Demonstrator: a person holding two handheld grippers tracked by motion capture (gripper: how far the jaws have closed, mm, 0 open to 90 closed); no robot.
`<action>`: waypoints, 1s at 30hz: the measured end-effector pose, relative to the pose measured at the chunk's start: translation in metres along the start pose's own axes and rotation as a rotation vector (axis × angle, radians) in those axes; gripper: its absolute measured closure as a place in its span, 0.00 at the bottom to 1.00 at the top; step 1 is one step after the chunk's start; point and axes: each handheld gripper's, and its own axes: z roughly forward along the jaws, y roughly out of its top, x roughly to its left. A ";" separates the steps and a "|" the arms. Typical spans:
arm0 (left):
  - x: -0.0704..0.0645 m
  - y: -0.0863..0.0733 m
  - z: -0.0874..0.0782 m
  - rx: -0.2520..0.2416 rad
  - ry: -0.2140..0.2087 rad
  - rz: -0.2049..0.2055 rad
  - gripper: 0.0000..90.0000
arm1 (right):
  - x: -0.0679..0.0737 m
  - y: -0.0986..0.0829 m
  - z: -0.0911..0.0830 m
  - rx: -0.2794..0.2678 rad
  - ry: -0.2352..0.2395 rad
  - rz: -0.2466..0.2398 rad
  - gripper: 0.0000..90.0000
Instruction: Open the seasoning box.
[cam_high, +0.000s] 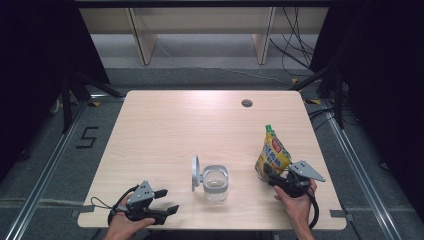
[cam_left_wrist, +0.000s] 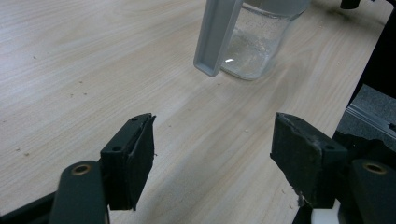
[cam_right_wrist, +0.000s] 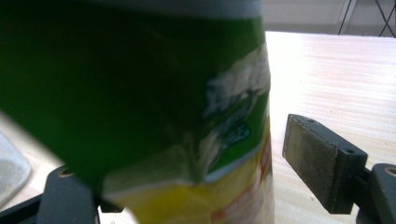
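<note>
A clear glass jar (cam_high: 216, 184) stands near the table's front edge, its grey hinged lid (cam_high: 195, 173) swung open and upright on its left side. To the right stands a yellow and green snack bag (cam_high: 272, 155). My right gripper (cam_high: 269, 176) is at the bag's base; in the right gripper view the bag (cam_right_wrist: 154, 93) sits between the jaws of the gripper (cam_right_wrist: 205, 186), and the right pad (cam_right_wrist: 322, 163) is clear of it. My left gripper (cam_high: 167, 201) lies open at the front left, empty (cam_left_wrist: 212, 158), facing the jar (cam_left_wrist: 254, 42) and lid (cam_left_wrist: 217, 37).
The wooden table (cam_high: 165, 130) has a round cable hole (cam_high: 246, 103) at the back right. Small crumbs lie on the wood near the left gripper. Dark floor and rails run along both sides, and wooden furniture legs stand behind the table.
</note>
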 end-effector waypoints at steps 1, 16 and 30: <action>0.000 0.000 0.001 -0.004 -0.001 -0.003 0.33 | -0.002 0.000 0.001 -0.008 0.008 -0.025 0.26; -0.001 -0.001 0.003 -0.004 -0.010 0.002 0.33 | -0.001 -0.005 0.014 -0.046 0.009 0.019 0.23; -0.002 -0.002 0.004 0.013 -0.006 0.007 0.33 | 0.002 -0.002 0.019 -0.073 0.014 0.044 0.38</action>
